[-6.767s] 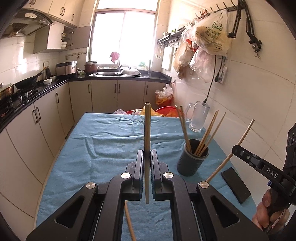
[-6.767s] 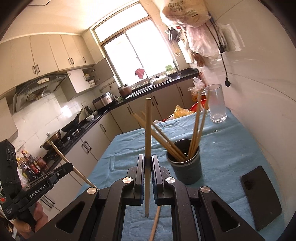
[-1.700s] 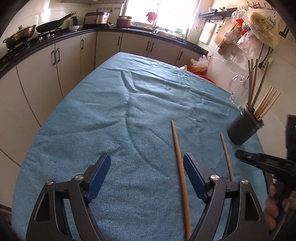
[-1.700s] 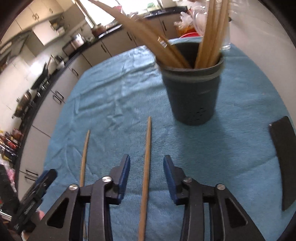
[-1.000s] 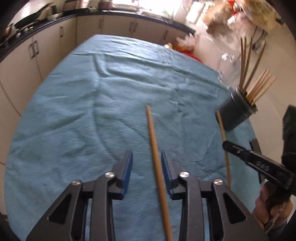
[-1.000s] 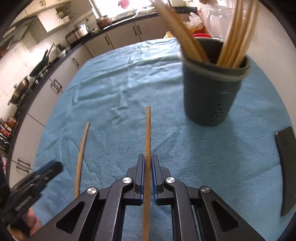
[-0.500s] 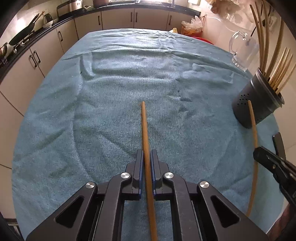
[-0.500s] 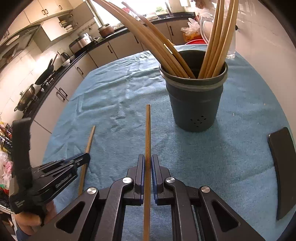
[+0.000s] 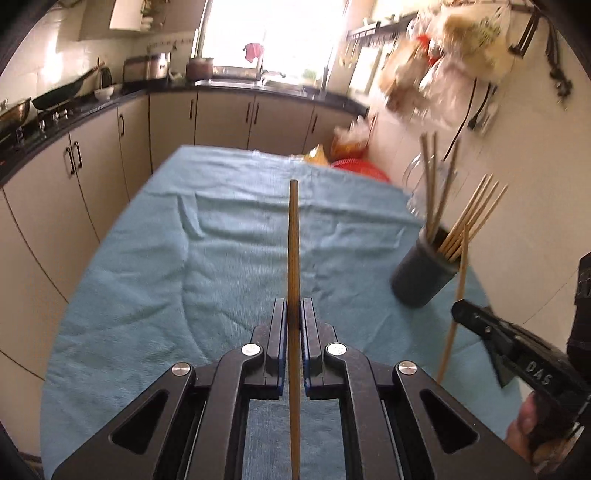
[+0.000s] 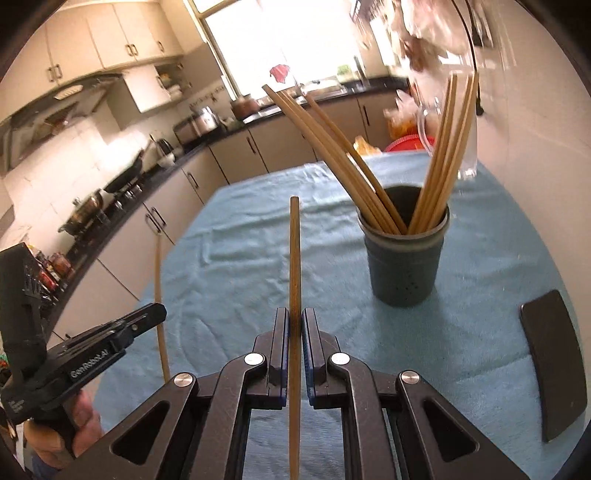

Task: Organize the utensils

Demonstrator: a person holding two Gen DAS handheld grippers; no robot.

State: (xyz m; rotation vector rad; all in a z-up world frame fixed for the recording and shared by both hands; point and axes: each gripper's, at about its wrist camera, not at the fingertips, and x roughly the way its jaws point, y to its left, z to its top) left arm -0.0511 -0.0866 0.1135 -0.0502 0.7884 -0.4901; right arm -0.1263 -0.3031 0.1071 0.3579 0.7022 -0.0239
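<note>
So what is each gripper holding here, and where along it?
Each holds one wooden chopstick partway along its shaft: left gripper on its chopstick, right gripper on its chopstick, ends sticking out both sides.

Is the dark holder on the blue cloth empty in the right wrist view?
No, the dark holder has several wooden chopsticks standing in it.

Hanging bags (image 9: 461, 33) blurred, indistinct.

Chopsticks (image 10: 369, 173) in holder (image 10: 404, 266) on cloth (image 10: 240, 266); phone (image 10: 552, 373) right
</note>
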